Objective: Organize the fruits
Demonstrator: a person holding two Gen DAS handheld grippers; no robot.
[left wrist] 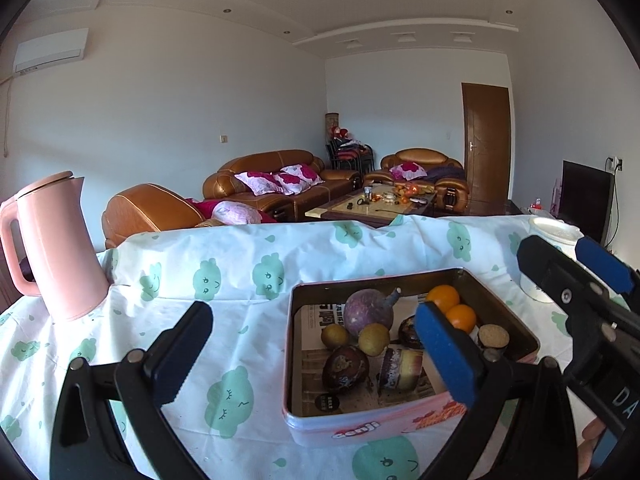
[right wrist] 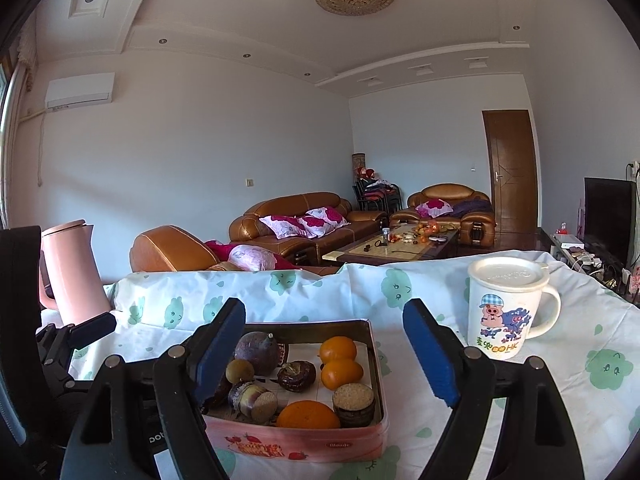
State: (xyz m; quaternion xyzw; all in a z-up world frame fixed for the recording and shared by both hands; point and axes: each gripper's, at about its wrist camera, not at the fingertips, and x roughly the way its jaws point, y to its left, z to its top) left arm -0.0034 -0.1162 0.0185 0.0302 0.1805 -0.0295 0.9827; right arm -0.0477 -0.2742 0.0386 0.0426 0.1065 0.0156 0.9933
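Observation:
A pink tin box (left wrist: 360, 424) (right wrist: 296, 440) lined with newspaper sits on the cloud-print tablecloth. In it lie a purple passion fruit (left wrist: 368, 312) (right wrist: 256, 352), two small oranges (left wrist: 442, 298) (right wrist: 338, 350), a bigger orange (right wrist: 307, 416), small yellow-green fruits (left wrist: 374, 339), dark round fruits (left wrist: 345, 366) (right wrist: 296, 376) and cut cane pieces (left wrist: 400, 368) (right wrist: 354, 400). My left gripper (left wrist: 312, 312) hangs open before the tin's left part, nothing between its pads. My right gripper (right wrist: 325, 312) (left wrist: 568, 252) is open above the tin's right side, also empty.
A pink kettle (left wrist: 56, 248) (right wrist: 74, 272) stands at the table's left. A white cartoon mug with a lid (right wrist: 506, 312) (left wrist: 548, 236) stands right of the tin. Beyond the table's far edge are brown sofas and a coffee table (right wrist: 392, 248).

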